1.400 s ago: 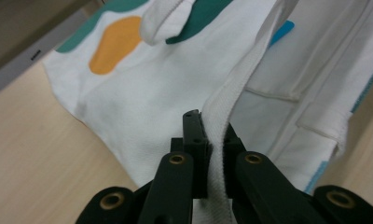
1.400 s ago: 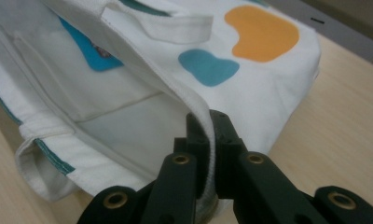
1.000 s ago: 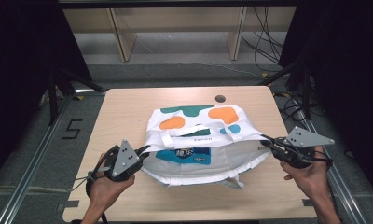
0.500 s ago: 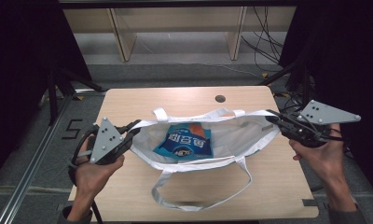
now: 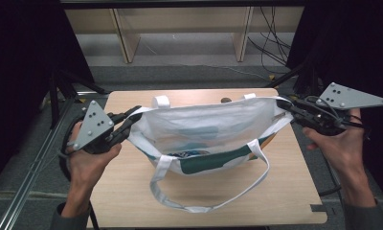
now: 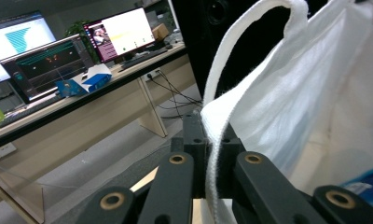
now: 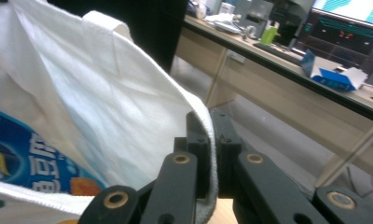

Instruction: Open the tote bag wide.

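Both grippers now hold the white tote bag (image 5: 204, 129) up off the worktop (image 5: 132, 191), stretched wide btwn them. A sec ago it lay flat w/ its orange and teal print up; since then both hands have come up and apart, so the mouth is pulled open toward the high view.

Left gripper (image 5: 127, 125): jaws clamped on the bag's left rim seam; the left gripper view shows the hem pinched tight btwn the jaws. Right gripper (image 5: 287, 109): same on the right rim, fabric edge nipped btwn closed jaws in the right gripper view.

A blue packet (image 7: 21, 158) sits inside, low in the bag; in the high view its print shows faintly thru the cloth. Near handle loop (image 5: 208, 191) hangs slack down onto the worktop; far handle (image 5: 162, 101) pokes up at the back rim.

Judgement: the lift looks done and the bag's bottom seems clear of the worktop or just about. The load is light, but the grip is on thin hem only, so it could slip if pulled wider.
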